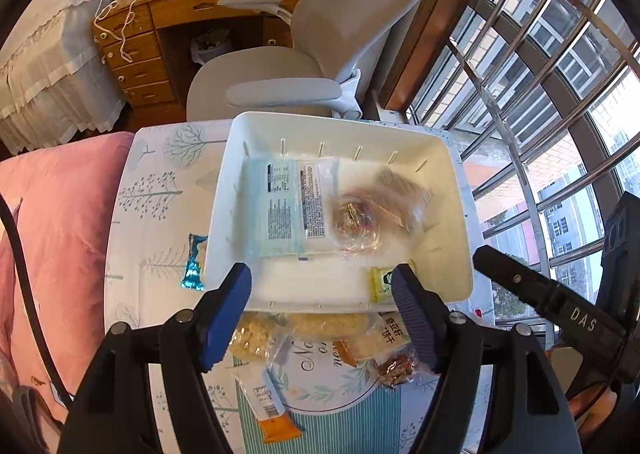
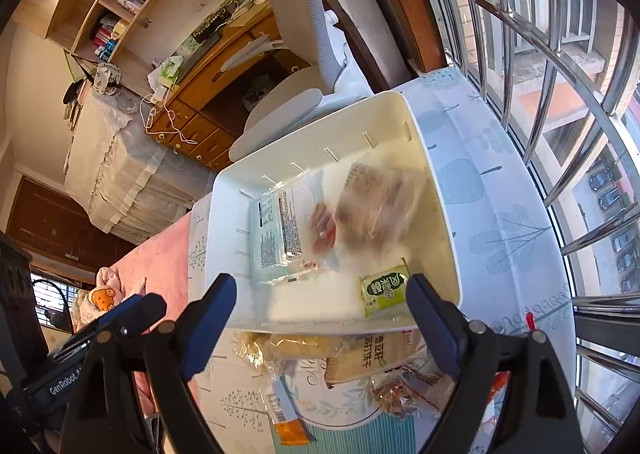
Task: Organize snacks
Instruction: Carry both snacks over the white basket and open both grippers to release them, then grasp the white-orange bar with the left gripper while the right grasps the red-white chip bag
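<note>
A white bin (image 1: 340, 133) (image 2: 436, 213) stands on a tree-print tablecloth. Inside lie a blue-and-white packet (image 1: 280, 205) (image 2: 276, 230), a clear bag of brown snacks (image 1: 372, 209) (image 2: 372, 205) that looks blurred in the right wrist view, and a small green packet (image 1: 382, 284) (image 2: 384, 290). My left gripper (image 1: 322, 286) hangs open over the bin's near rim, holding nothing. My right gripper (image 2: 322, 294) is open over the same rim, also with nothing in it. Several loose snacks lie in front of the bin: a yellow cracker bag (image 1: 256, 342) (image 2: 296, 346), a printed biscuit packet (image 1: 384, 338) (image 2: 372, 358), a brown nut bag (image 1: 398, 368) (image 2: 404, 394).
A blue foil packet (image 1: 196, 262) lies left of the bin, an orange-tipped sachet (image 1: 276, 426) (image 2: 292, 430) near the front. A grey office chair (image 1: 320, 53) stands behind the table, pink bedding (image 1: 60, 213) to the left, a barred window (image 1: 540, 93) to the right.
</note>
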